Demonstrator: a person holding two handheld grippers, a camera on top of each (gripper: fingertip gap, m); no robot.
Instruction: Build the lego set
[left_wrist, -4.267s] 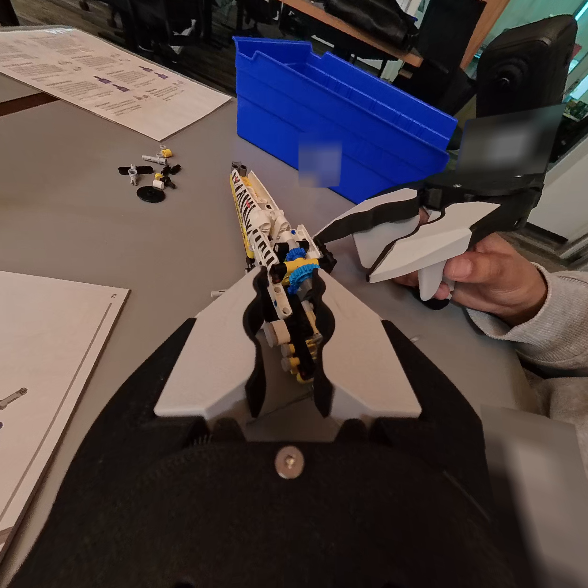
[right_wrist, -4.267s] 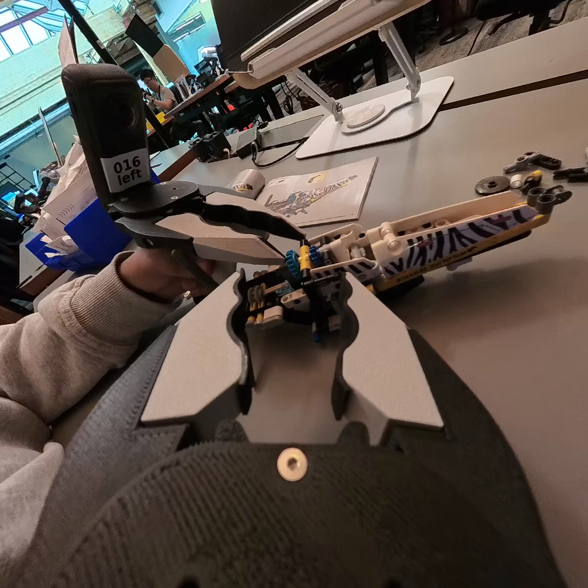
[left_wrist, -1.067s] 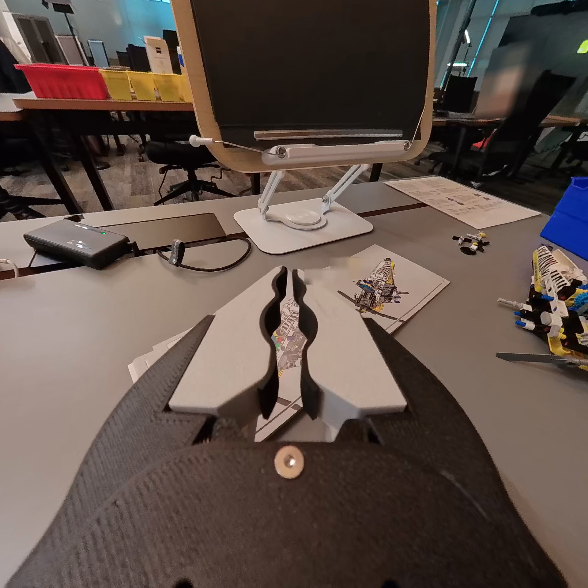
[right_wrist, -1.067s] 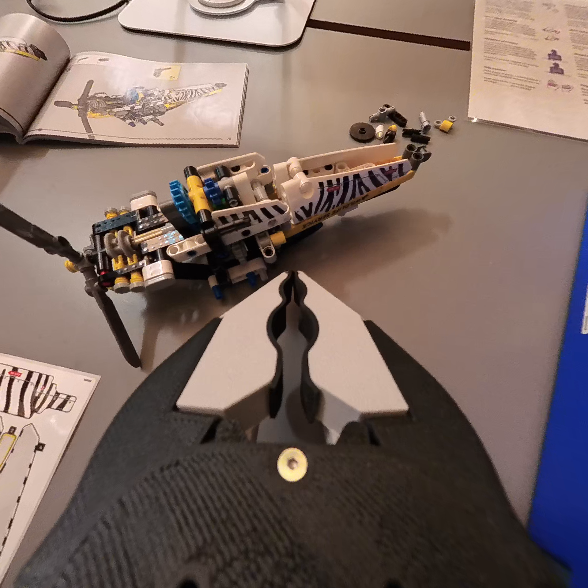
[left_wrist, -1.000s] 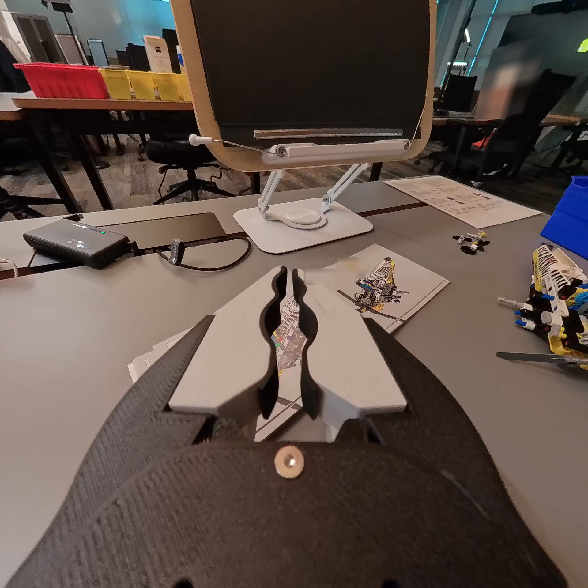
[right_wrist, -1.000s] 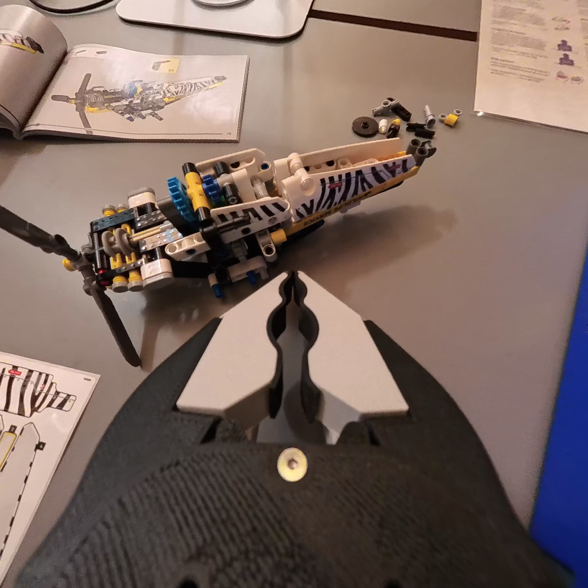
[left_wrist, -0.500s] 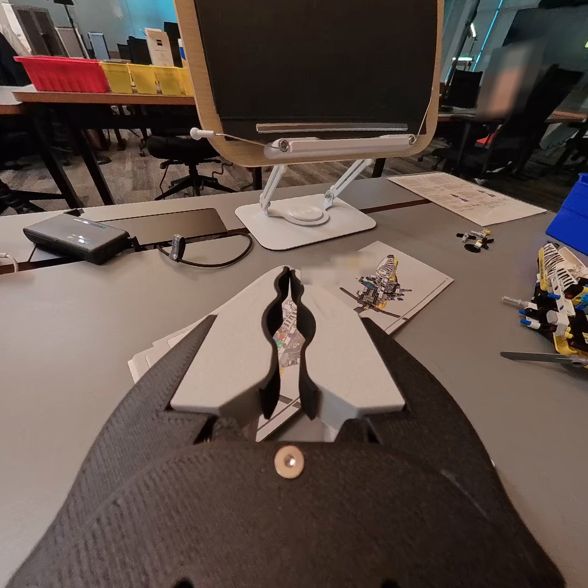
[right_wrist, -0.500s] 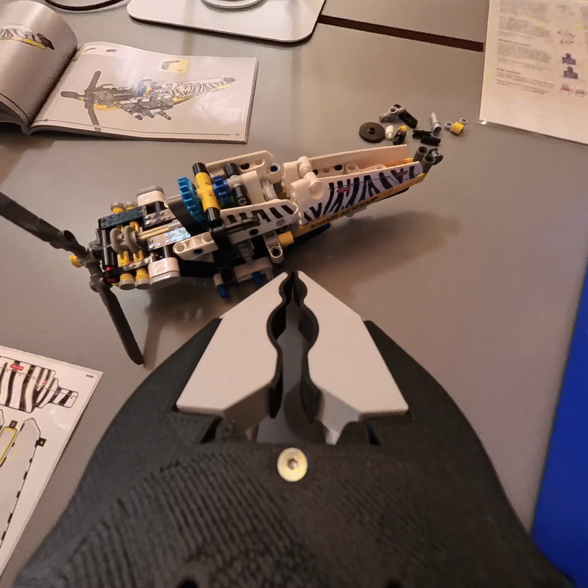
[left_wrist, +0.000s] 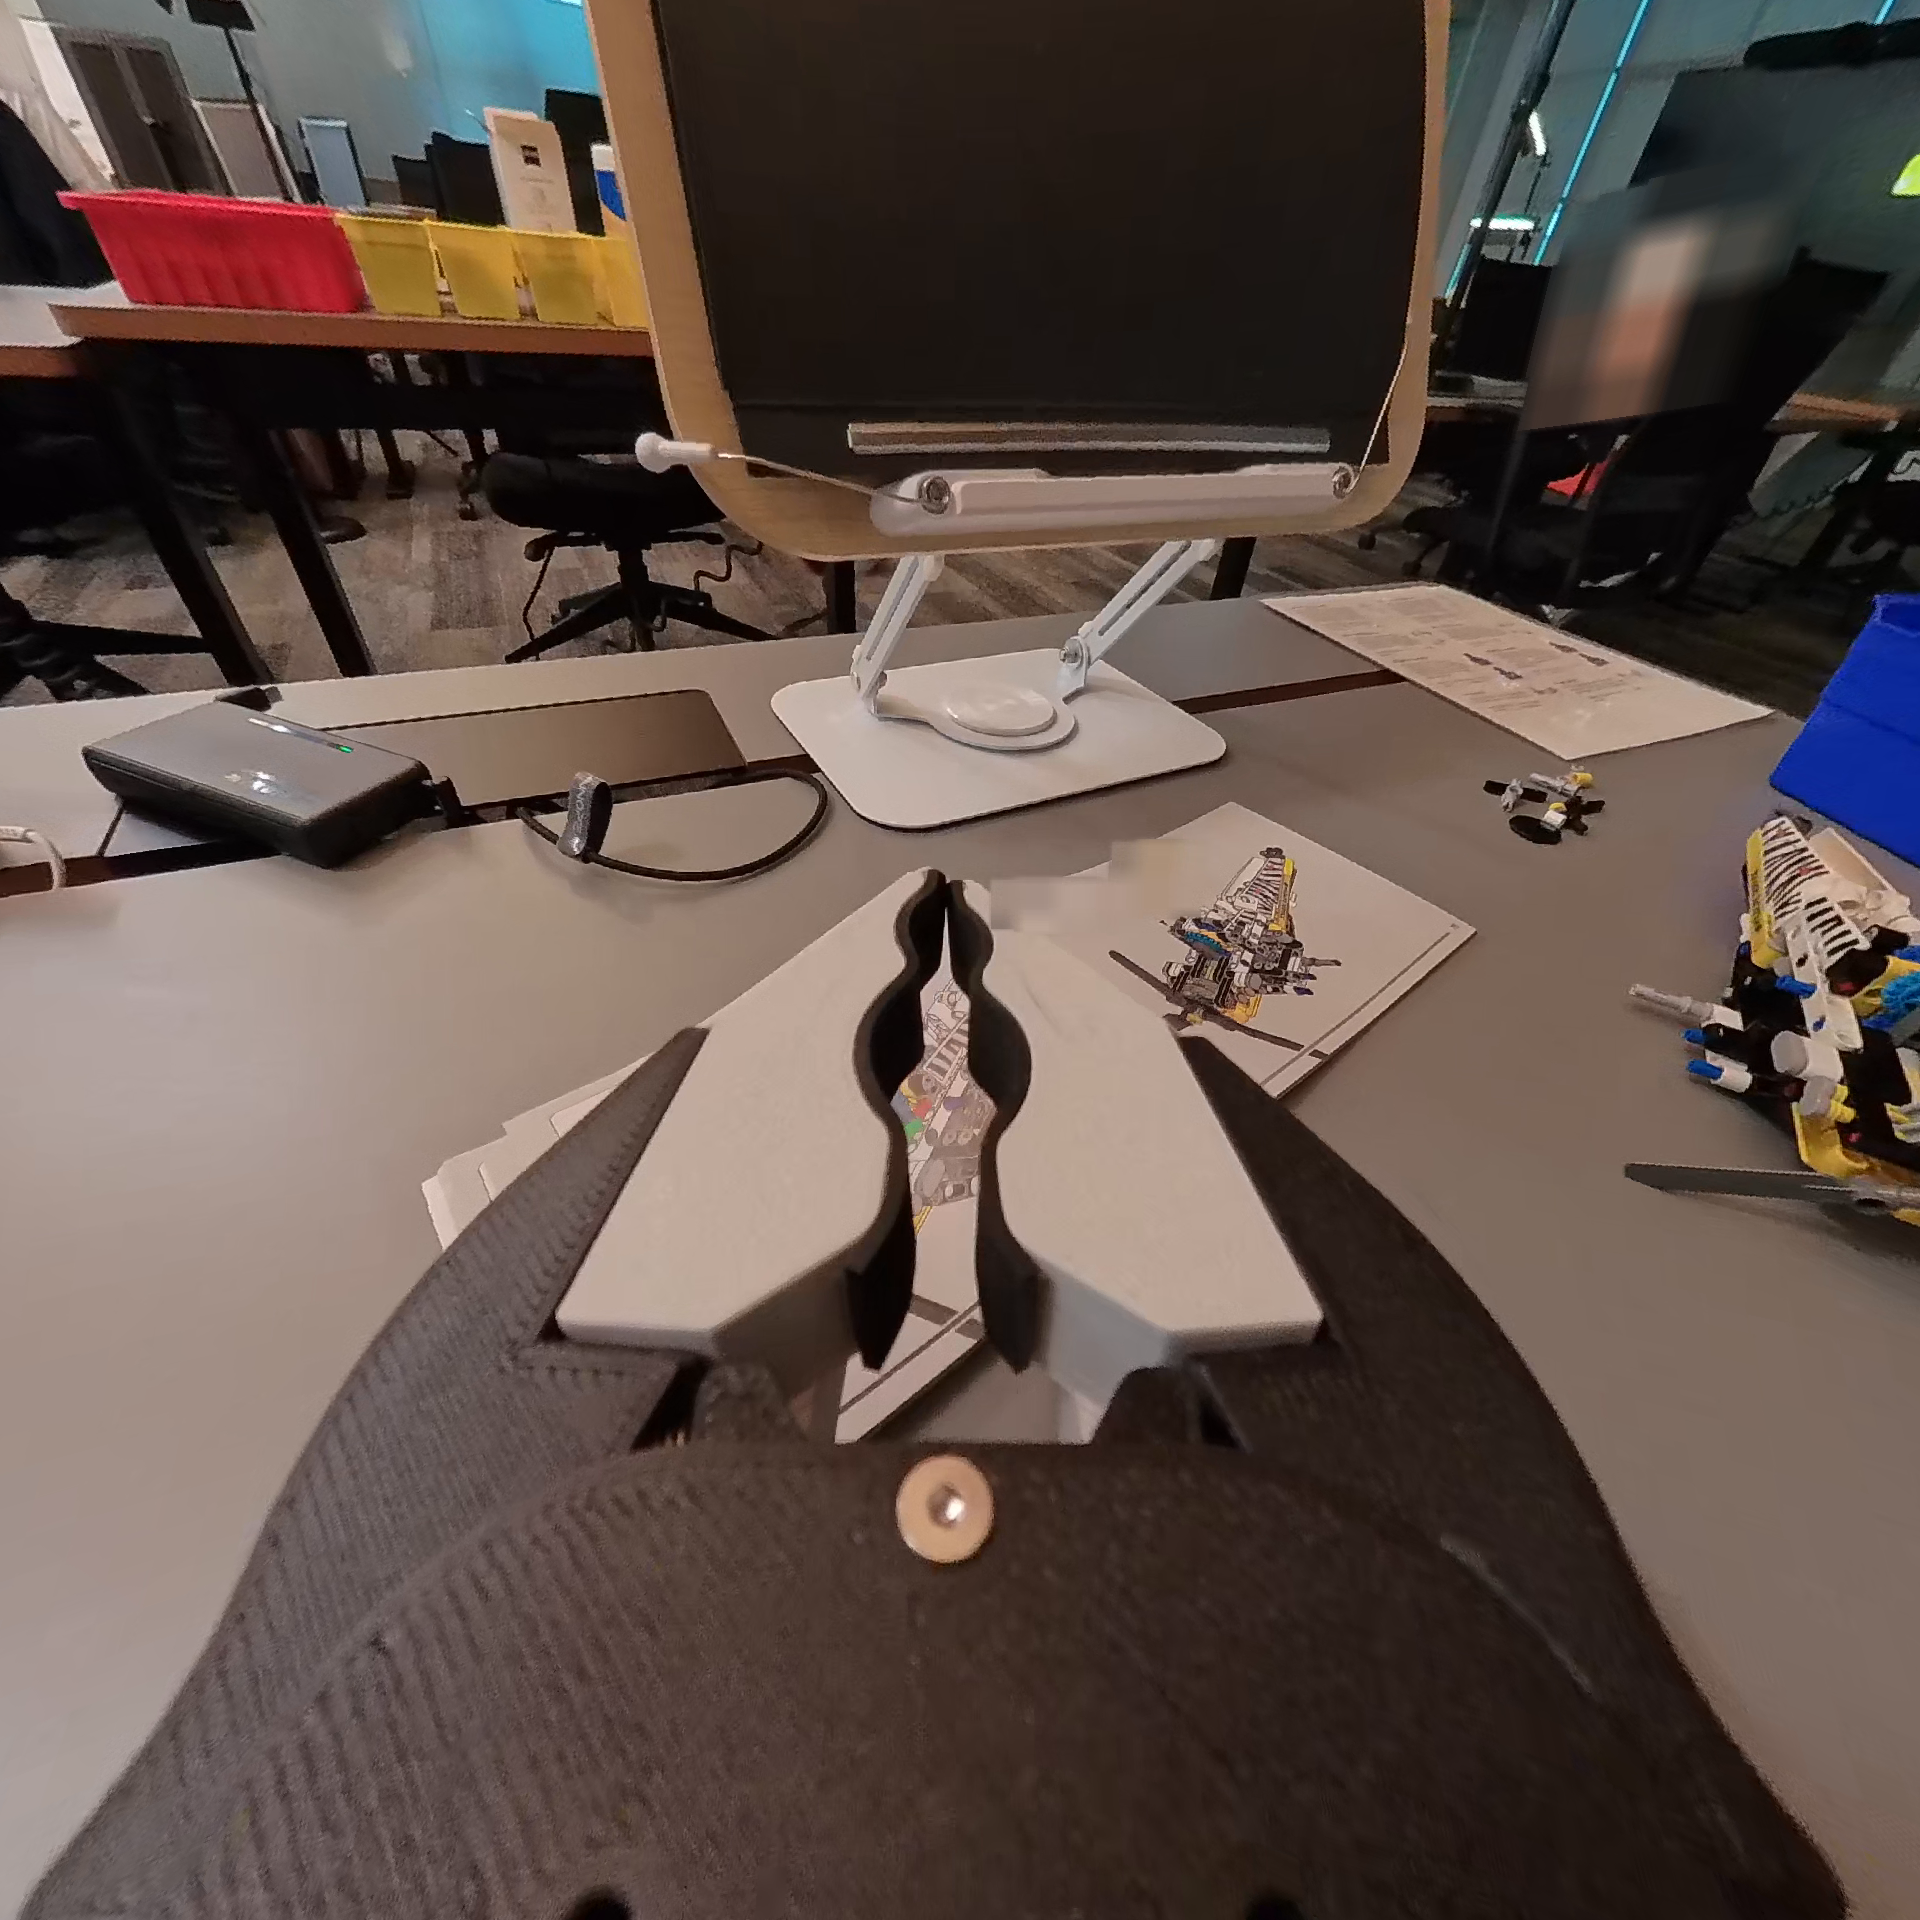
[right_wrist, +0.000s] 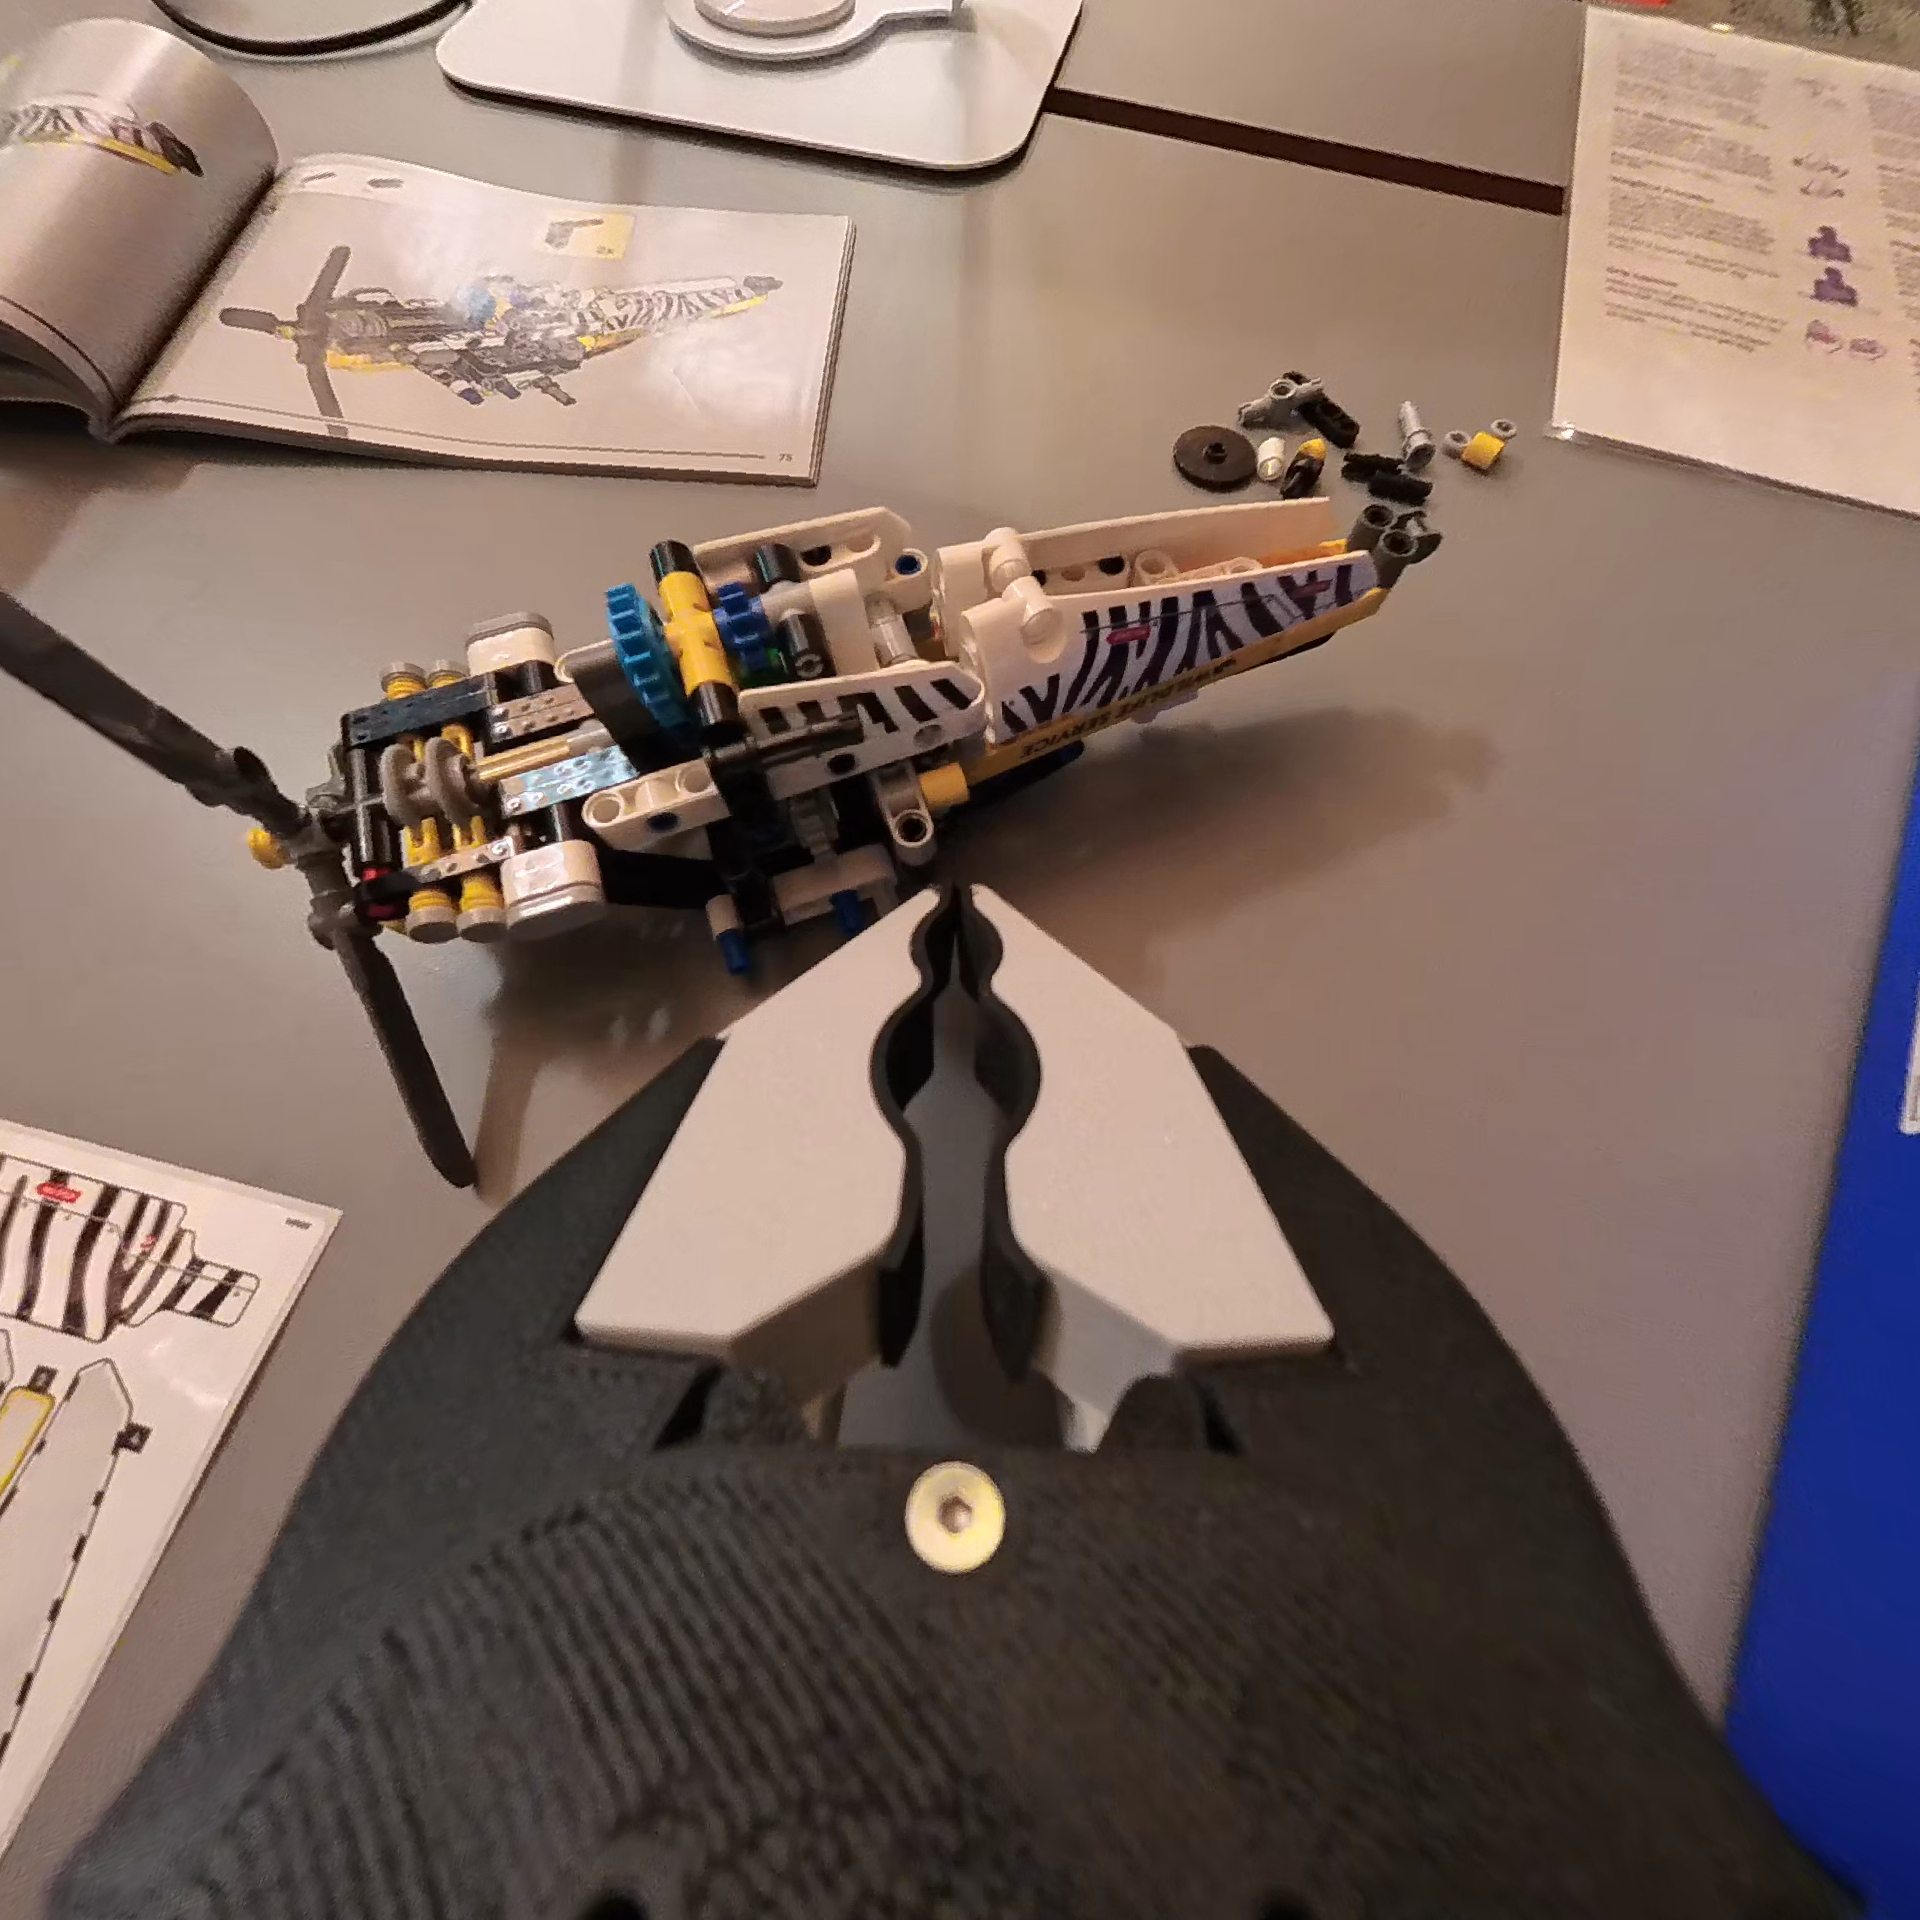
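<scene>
A zebra-striped white, yellow and black lego plane model (right_wrist: 862, 717) with a black propeller (right_wrist: 384, 997) lies on the grey table. It also shows at the right edge of the left wrist view (left_wrist: 1829, 1018). My right gripper (right_wrist: 954, 902) is shut and empty, its tips just in front of the model's near side. My left gripper (left_wrist: 948, 891) is shut and empty, hovering over the open instruction booklet (left_wrist: 1278, 956), well left of the model. Several small loose lego parts (right_wrist: 1340, 442) lie beyond the model's tail.
A white stand (left_wrist: 997, 727) holds a wood-framed dark screen. A black device (left_wrist: 260, 779) with a cable lies at the left. A printed sheet (right_wrist: 1756, 239) is at the far right, a sticker sheet (right_wrist: 114, 1299) at the near left, a blue bin (right_wrist: 1849, 1299) at the right. Spacing between my two grippers at the tips: around 35 centimetres.
Both grippers let go of the model and shut. The left one swung away toward the booklet. In the last second the right one edged slightly closer to the model.
</scene>
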